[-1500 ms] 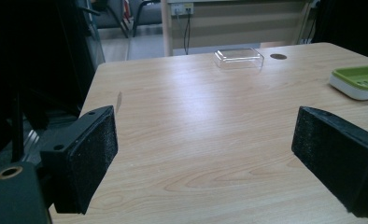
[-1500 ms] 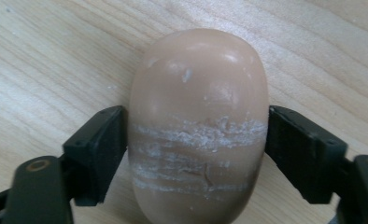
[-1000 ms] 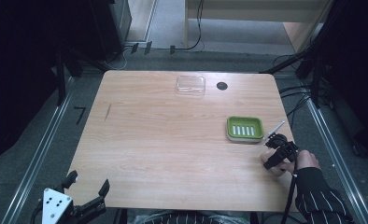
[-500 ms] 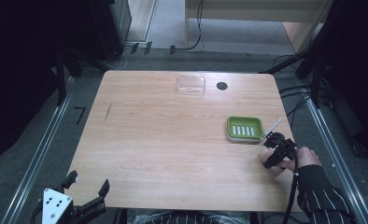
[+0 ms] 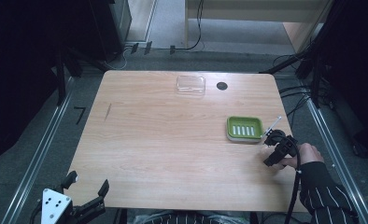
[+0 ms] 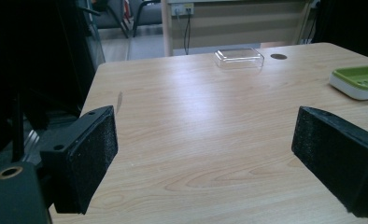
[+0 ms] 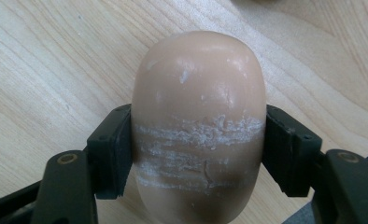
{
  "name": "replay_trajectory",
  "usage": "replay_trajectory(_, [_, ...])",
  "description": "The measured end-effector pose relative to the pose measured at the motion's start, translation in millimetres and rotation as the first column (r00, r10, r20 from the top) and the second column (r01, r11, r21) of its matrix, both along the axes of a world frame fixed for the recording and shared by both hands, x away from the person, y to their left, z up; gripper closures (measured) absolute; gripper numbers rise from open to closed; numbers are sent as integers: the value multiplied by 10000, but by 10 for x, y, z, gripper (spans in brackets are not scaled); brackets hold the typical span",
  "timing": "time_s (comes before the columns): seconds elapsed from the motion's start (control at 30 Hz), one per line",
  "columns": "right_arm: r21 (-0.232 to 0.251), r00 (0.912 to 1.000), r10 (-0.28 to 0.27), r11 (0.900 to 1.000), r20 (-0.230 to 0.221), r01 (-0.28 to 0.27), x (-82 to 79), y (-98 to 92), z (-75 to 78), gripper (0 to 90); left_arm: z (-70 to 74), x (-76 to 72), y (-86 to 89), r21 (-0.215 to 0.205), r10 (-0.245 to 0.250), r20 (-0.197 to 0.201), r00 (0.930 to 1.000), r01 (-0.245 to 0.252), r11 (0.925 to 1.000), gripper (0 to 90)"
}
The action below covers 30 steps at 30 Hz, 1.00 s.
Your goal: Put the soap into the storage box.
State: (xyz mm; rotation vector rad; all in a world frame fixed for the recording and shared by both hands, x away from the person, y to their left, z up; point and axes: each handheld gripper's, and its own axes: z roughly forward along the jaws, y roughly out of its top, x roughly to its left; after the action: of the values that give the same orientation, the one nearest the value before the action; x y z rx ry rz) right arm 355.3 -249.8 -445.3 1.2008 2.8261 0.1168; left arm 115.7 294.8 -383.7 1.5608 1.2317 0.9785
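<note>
A tan oval bar of soap (image 7: 198,121), scuffed white across its middle, sits between the jaws of my right gripper (image 7: 198,154), which press its two sides just above the wood. In the high view my right gripper (image 5: 278,147) is at the table's right edge, just right of the green soap dish (image 5: 244,128). The dish (image 6: 359,80) has a ridged floor with nothing in it. My left gripper (image 5: 86,193) hangs off the near left corner of the table with its jaws wide apart; its foam pads (image 6: 91,158) frame the tabletop.
A clear plastic lid or box (image 5: 191,84) lies at the far middle of the wooden table (image 5: 163,140), with a dark round hole (image 5: 222,86) beside it. A thin white stick (image 5: 272,126) juts by the right gripper. Dark racks and cables surround the table.
The right hand and gripper have shifted slightly to the right and up the table edge, staying beside the green dish. The left gripper has not moved.
</note>
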Motion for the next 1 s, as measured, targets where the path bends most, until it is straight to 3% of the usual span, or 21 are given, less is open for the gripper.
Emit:
replay_trajectory(0.43, [-26, 9978, 614, 9981, 248, -614, 29, 72, 116, 338, 0, 0, 3, -13, 12, -17, 10000, -12, 10000, 72])
replay_trajectory(1.0, [-127, 9888, 1362, 9907, 610, -1357, 103, 228, 276, 338, -1, -7, 4, -32, 55, -19, 10000, -56, 10000, 72])
